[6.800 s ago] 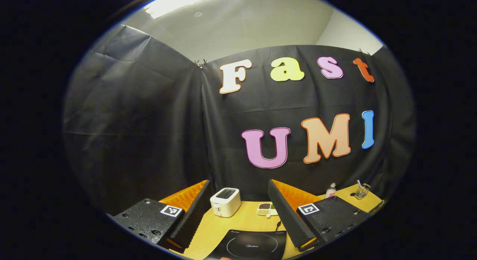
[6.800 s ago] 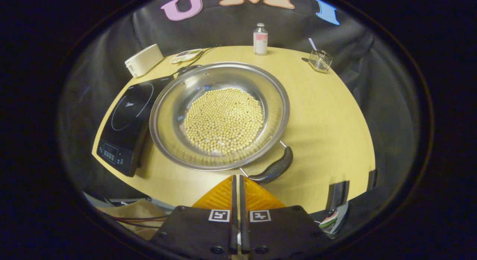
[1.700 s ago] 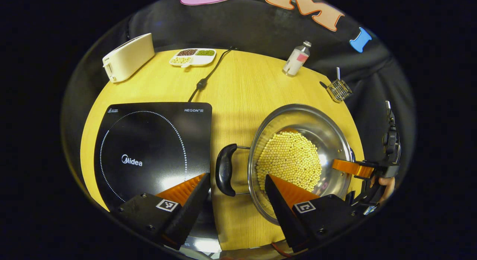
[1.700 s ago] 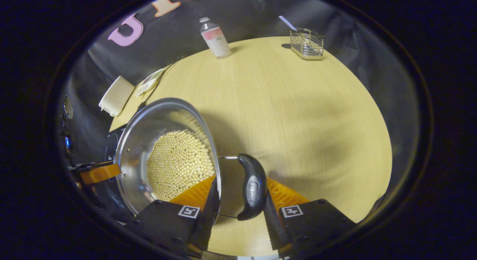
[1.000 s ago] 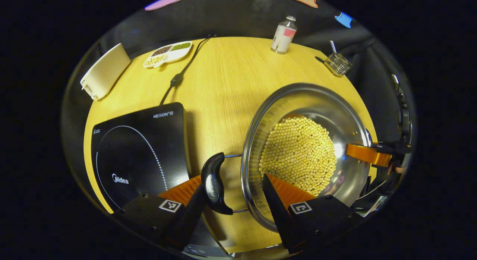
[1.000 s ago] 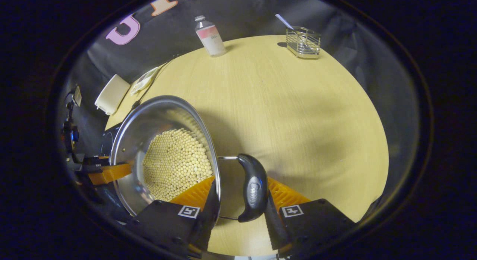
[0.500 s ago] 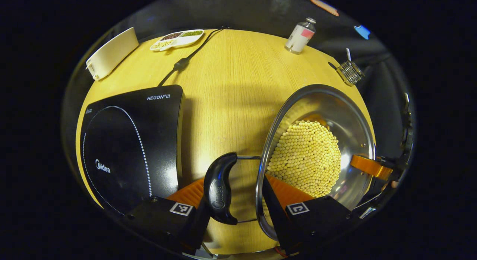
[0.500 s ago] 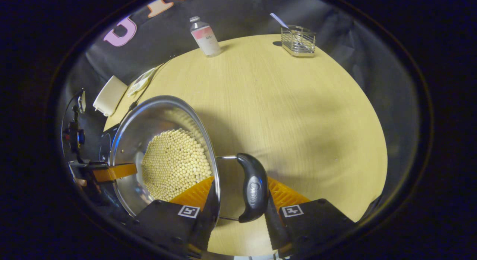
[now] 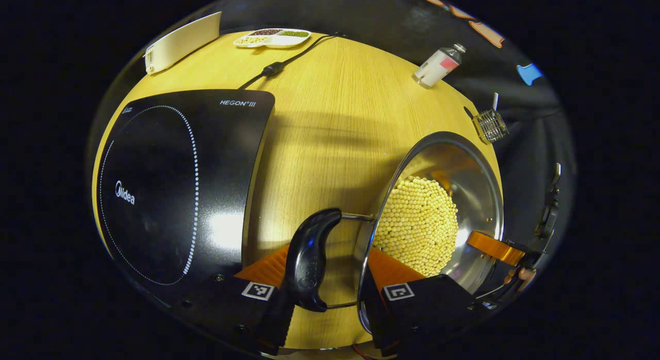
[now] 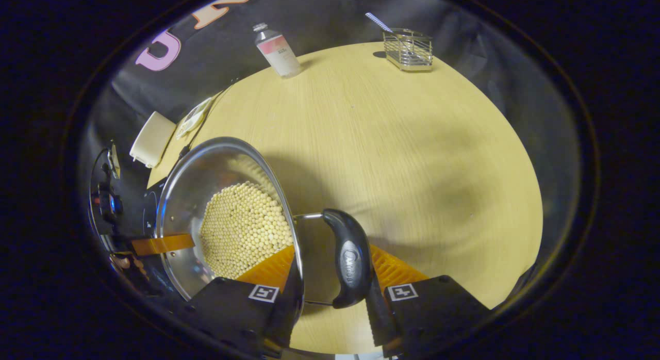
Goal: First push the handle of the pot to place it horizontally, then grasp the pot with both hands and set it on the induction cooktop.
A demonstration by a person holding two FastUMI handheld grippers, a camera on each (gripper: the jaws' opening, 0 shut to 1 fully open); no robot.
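The wide, shallow stainless-steel pot (image 9: 443, 195), holding a bed of pale round beans (image 9: 417, 226), is carried between two claws, one on each of its black curved plastic handles. The left claw (image 9: 322, 277) straddles the left handle (image 9: 308, 259), one finger outside the grip and the other inside the rim over the beans; the fingers sit narrow around it, but I cannot tell that both press on it. The right claw (image 10: 330, 280) stands the same way about the right handle (image 10: 348, 259), and its firm contact is equally unclear. Taking opposite handles suits a heavy, loose load: it should keep the pot level so the beans stay in.

The pot sits over the round pale wooden counter (image 10: 412, 153), near its front edge, just right of the black glass induction cooktop (image 9: 170, 179) at the front left edge; whether it is lifted clear I cannot tell. Each claw points forward and down along its handle, mirroring the other. Judged from this, the shift left onto the cooktop is not yet done
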